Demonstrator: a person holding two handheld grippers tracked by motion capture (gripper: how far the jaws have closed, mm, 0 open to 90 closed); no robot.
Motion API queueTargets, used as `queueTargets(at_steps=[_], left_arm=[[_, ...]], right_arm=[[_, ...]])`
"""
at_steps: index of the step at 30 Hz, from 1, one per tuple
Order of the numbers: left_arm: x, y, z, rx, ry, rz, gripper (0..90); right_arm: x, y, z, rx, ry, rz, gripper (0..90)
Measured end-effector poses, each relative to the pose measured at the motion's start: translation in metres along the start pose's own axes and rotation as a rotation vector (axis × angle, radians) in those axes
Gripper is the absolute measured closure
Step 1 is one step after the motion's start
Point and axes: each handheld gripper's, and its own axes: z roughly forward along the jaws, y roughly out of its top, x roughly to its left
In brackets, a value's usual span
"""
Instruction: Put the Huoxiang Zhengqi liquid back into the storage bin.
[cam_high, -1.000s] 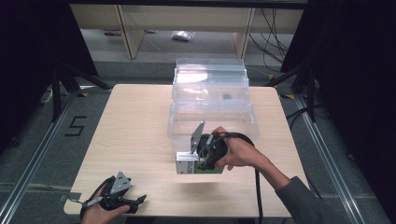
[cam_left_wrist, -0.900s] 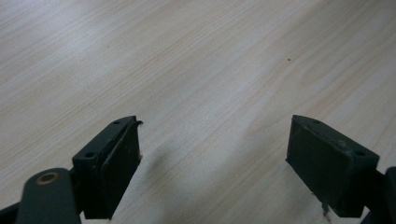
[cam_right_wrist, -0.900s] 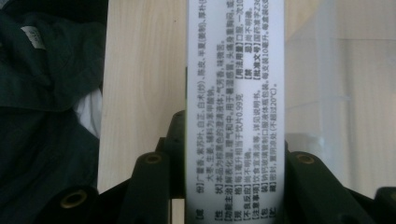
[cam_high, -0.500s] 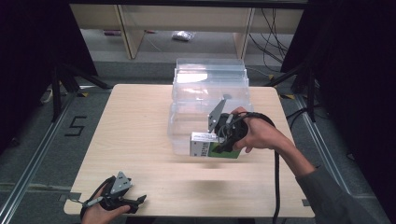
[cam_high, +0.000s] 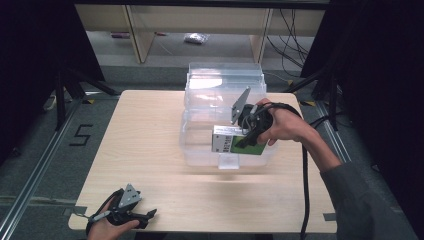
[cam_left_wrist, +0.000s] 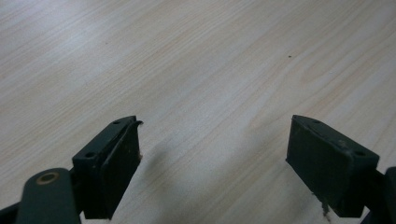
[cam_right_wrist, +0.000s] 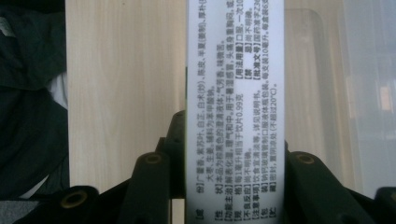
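Now right of centre: right gripper (cam_high: 239, 141) clamped on box (cam_high: 226, 140) (long axis crosswise) above clear bin (cam_high: 200, 145); left gripper (cam_high: 142, 216) wide.

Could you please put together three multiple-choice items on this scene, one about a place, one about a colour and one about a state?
1. Where is the box held by the right gripper?
A. Over the clear plastic bin
B. Flat on the table's near left corner
C. On the floor

2. What colour is the box's printed side in the right gripper view?
A. Red
B. White with black text
C. Blue

3. How does the left gripper stand?
A. Shut on a box
B. Shut on nothing
C. Open over bare wood

Answers:
1 A, the high view shows it in front of the bin.
2 B, black print on white.
3 C, its jaws stand apart with only tabletop between.
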Motion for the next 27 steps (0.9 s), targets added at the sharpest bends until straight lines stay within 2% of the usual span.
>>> queueTargets(at_steps=[1, 2, 3, 5, 6, 7, 9, 10, 12, 13, 14, 16, 17, 18, 19, 20, 21, 22, 23, 24, 25, 26, 27], left_arm=[[-0.001, 0.0, 0.0, -0.008, -0.005, -0.008, 16.7], [-0.001, 0.0, 0.0, -0.005, -0.003, -0.008, 16.8], [-0.001, 0.0, 0.0, -0.006, -0.003, -0.01, 16.8], [-0.001, 0.0, 0.001, -0.007, -0.01, -0.017, 16.8], [-0.001, 0.0, 0.001, -0.007, -0.01, -0.017, 16.8], [-0.001, 0.0, 0.001, -0.006, -0.005, -0.006, 16.8], [-0.002, -0.001, 0.001, -0.011, -0.009, -0.015, 16.7], [-0.001, -0.001, 0.001, -0.005, -0.014, -0.014, 16.8], [0.0, -0.001, 0.001, -0.002, -0.014, -0.003, 16.7], [0.0, -0.001, 0.001, -0.002, -0.014, 0.0, 16.8], [-0.002, -0.001, 0.003, -0.024, -0.016, -0.031, 16.8], [-0.001, -0.001, 0.002, -0.012, -0.008, -0.02, 16.7], [0.0, -0.001, 0.002, -0.002, -0.015, -0.009, 16.7], [0.0, -0.001, 0.002, -0.002, -0.015, -0.009, 16.8], [0.002, 0.0, 0.001, 0.019, -0.019, 0.019, 16.8], [0.002, 0.0, 0.002, 0.017, -0.014, 0.011, 16.8], [0.001, -0.001, 0.004, -0.006, -0.01, -0.013, 16.8], [0.001, -0.001, 0.004, 0.003, -0.013, -0.009, 16.8], [0.002, -0.001, 0.002, 0.022, -0.021, 0.015, 16.8], [0.002, -0.001, 0.003, 0.022, -0.016, 0.015, 16.8], [0.001, -0.001, 0.004, 0.009, -0.013, -0.003, 16.8], [0.0, -0.001, 0.004, -0.002, -0.013, -0.016, 16.7], [0.002, -0.001, 0.002, 0.019, -0.018, 0.015, 16.8]], right_arm=[[-0.008, -0.004, -0.002, 0.014, -0.01, -0.004, 65.5], [-0.01, -0.006, -0.003, 0.028, -0.016, 0.027, 65.5], [-0.014, -0.007, -0.003, 0.026, -0.011, 0.015, 65.6], [-0.018, -0.012, -0.004, 0.043, -0.015, 0.051, 65.5], [-0.018, -0.012, -0.004, 0.043, -0.015, 0.051, 65.5], [-0.026, -0.016, -0.004, 0.048, -0.024, 0.046, 65.5], [-0.032, -0.02, -0.004, 0.044, -0.025, 0.059, 65.5], [-0.034, -0.023, -0.004, 0.046, -0.029, 0.087, 65.5], [-0.041, -0.027, -0.001, 0.043, -0.027, 0.069, 65.5], [-0.044, -0.03, 0.0, 0.05, -0.028, 0.087, 65.5], [-0.045, -0.031, 0.001, 0.055, -0.028, 0.1, 65.5], [-0.049, -0.034, 0.004, 0.059, -0.032, 0.1, 65.5], [-0.057, -0.037, 0.008, 0.052, -0.028, 0.083, 65.5], [-0.057, -0.037, 0.008, 0.052, -0.028, 0.083, 65.5], [-0.059, -0.039, 0.01, 0.061, -0.027, 0.093, 65.5], [-0.063, -0.041, 0.014, 0.067, -0.029, 0.09, 65.5], [-0.066, -0.043, 0.017, 0.076, -0.032, 0.097, 65.5], [-0.067, -0.044, 0.019, 0.082, -0.032, 0.104, 65.5], [-0.07, -0.046, 0.024, 0.092, -0.037, 0.107, 65.5], [-0.072, -0.047, 0.026, 0.09, -0.032, 0.103, 65.5], [-0.075, -0.048, 0.03, 0.075, -0.018, 0.08, 65.5], [-0.074, -0.049, 0.032, 0.083, -0.026, 0.101, 65.5], [-0.075, -0.049, 0.035, 0.089, -0.022, 0.101, 65.5]])
